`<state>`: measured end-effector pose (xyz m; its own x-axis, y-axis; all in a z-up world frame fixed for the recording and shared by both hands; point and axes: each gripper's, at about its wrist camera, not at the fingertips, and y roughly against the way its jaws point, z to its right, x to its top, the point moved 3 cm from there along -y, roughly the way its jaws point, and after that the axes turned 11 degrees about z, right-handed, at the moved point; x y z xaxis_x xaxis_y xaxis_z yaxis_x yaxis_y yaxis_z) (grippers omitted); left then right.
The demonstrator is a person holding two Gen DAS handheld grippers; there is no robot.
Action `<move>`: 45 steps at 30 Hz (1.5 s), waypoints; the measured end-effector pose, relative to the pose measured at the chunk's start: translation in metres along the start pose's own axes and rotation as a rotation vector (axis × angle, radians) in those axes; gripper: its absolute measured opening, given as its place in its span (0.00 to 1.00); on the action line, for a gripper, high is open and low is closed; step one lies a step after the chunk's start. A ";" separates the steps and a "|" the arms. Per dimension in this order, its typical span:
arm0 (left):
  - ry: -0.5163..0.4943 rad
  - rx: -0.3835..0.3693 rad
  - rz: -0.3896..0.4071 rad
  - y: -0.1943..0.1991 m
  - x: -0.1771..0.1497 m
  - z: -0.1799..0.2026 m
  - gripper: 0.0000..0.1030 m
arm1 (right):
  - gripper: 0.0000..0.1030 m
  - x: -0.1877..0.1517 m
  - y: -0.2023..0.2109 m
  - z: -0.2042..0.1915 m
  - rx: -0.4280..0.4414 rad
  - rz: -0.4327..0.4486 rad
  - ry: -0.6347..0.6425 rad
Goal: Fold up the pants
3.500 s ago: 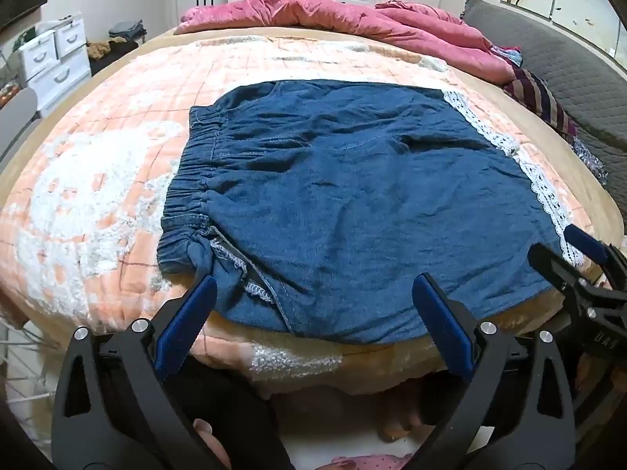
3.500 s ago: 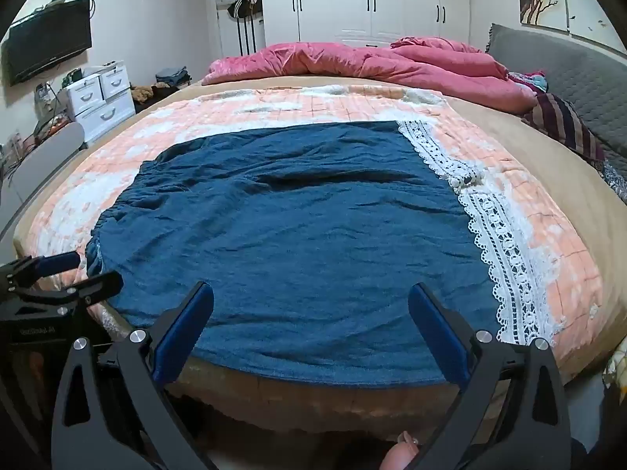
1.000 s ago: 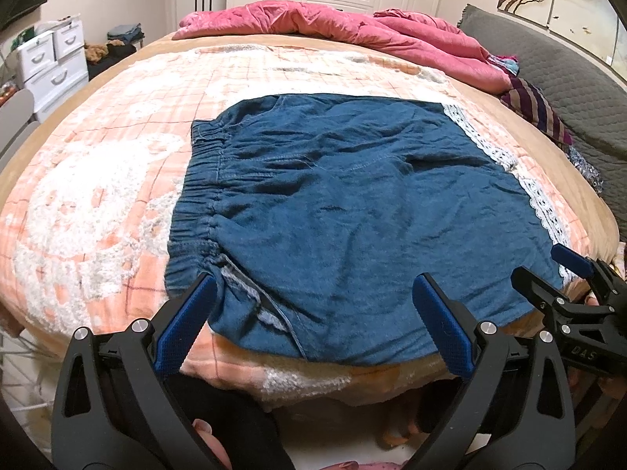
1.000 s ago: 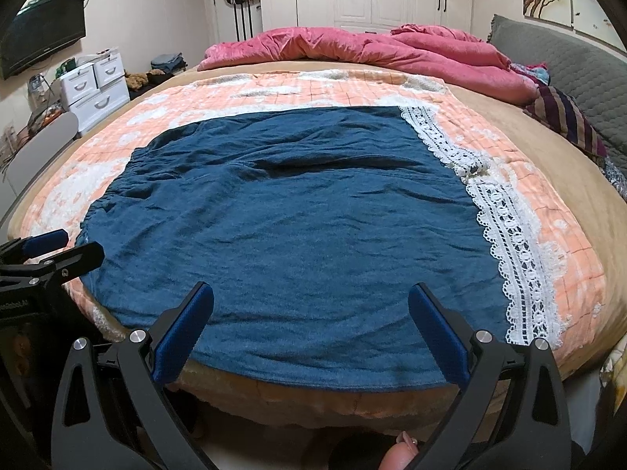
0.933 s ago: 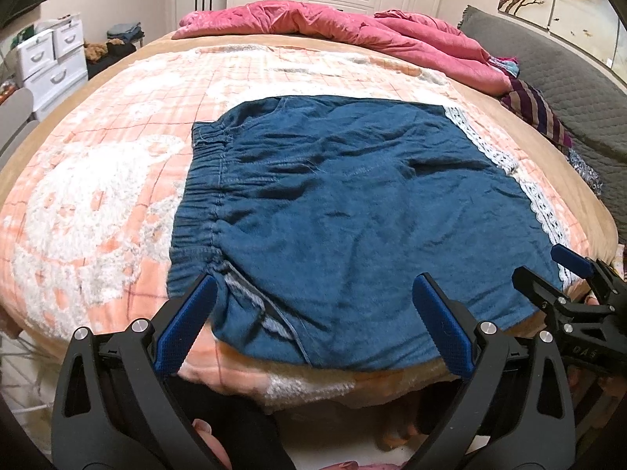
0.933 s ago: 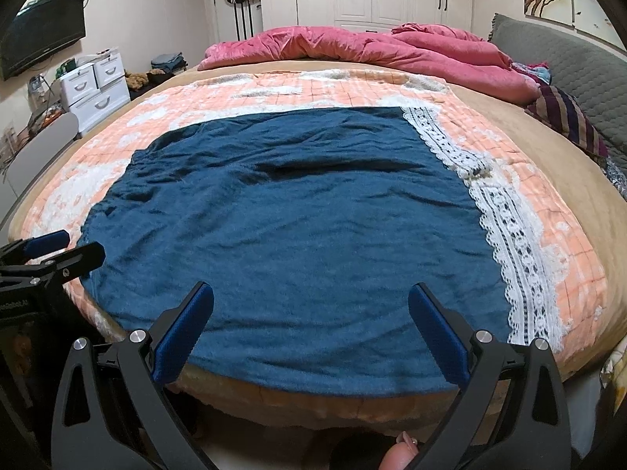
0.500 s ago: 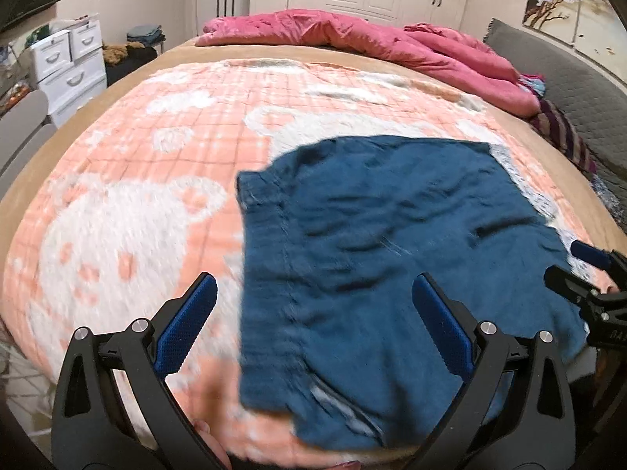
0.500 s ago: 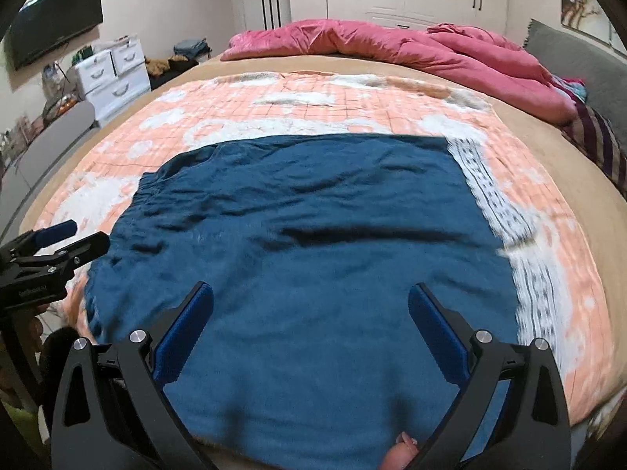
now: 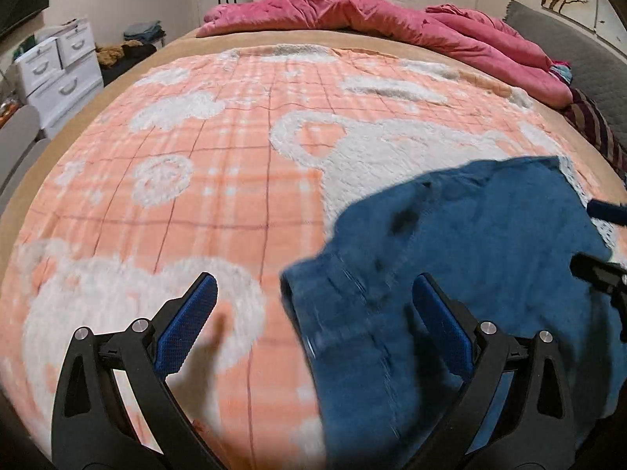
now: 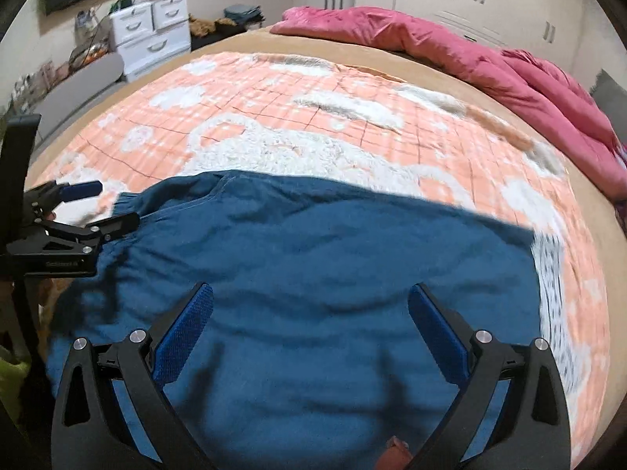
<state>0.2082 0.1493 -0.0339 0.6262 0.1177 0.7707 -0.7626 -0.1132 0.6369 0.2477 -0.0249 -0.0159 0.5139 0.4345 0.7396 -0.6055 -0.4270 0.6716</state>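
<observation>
Bedroom with an orange checked blanket [image 9: 235, 211] on which blue pants [image 10: 333, 266] lie flat near the front edge, unfolded; left gripper [image 9: 313, 313] and right gripper [image 10: 309, 313] hover spread and empty, best pinching both near corners squarely before lifting.

No lettering reads clearly; left gripper [image 10: 78, 211] body print is blurred.

Left gripper [image 9: 313, 315] and right gripper [image 10: 311, 313] look alike: black triangular-cutout arms, silver screws beside textured blue pads [image 10: 184, 333] (white lettering on the left's frame, unreadable).
</observation>
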 end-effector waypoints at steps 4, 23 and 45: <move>-0.012 -0.045 0.000 -0.016 0.000 0.003 0.69 | 0.96 0.013 -0.032 0.011 0.007 -0.040 0.032; -0.085 -0.096 0.134 0.003 0.006 0.018 0.25 | 0.17 0.039 -0.107 -0.025 0.207 -0.141 0.362; -0.159 -0.084 0.345 0.131 -0.036 0.045 0.27 | 0.05 -0.033 0.114 -0.058 0.227 0.156 0.090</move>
<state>0.0935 0.0858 0.0224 0.3428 -0.0680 0.9369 -0.9393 -0.0379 0.3410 0.1267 -0.0422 0.0335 0.3629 0.4137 0.8350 -0.5161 -0.6568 0.5498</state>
